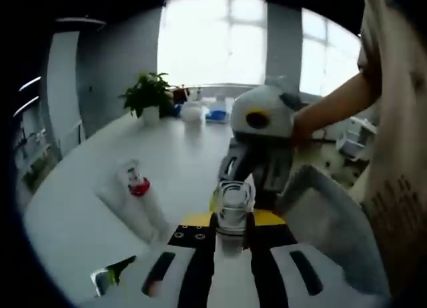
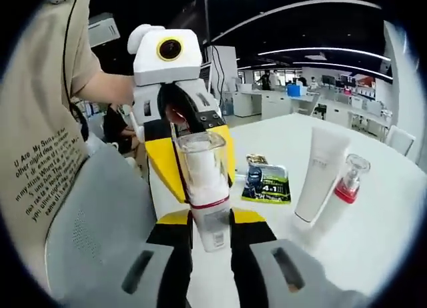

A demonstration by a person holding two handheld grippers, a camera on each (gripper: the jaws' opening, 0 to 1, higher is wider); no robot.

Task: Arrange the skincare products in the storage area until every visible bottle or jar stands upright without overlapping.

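Observation:
A white bottle (image 2: 203, 188) with a clear cap and a thin red band is held up between both grippers. My right gripper (image 2: 212, 223) is shut on its lower body. My left gripper (image 2: 199, 155) comes in from ahead, its yellow jaws closed on the clear cap. In the left gripper view the cap (image 1: 233, 205) sits between my left gripper (image 1: 230, 221) jaws, with the right gripper (image 1: 259, 175) just beyond. On the white table (image 2: 373, 255) a white tube (image 2: 320, 175) stands on its cap. A second clear-capped bottle (image 2: 348, 181) with a red collar is beside it.
A green sachet (image 2: 267, 183) lies flat on the table behind the held bottle. A grey fabric container (image 2: 100, 221) is at the left, near the person in a beige shirt. A potted plant (image 1: 148, 95) and small items stand at the table's far end.

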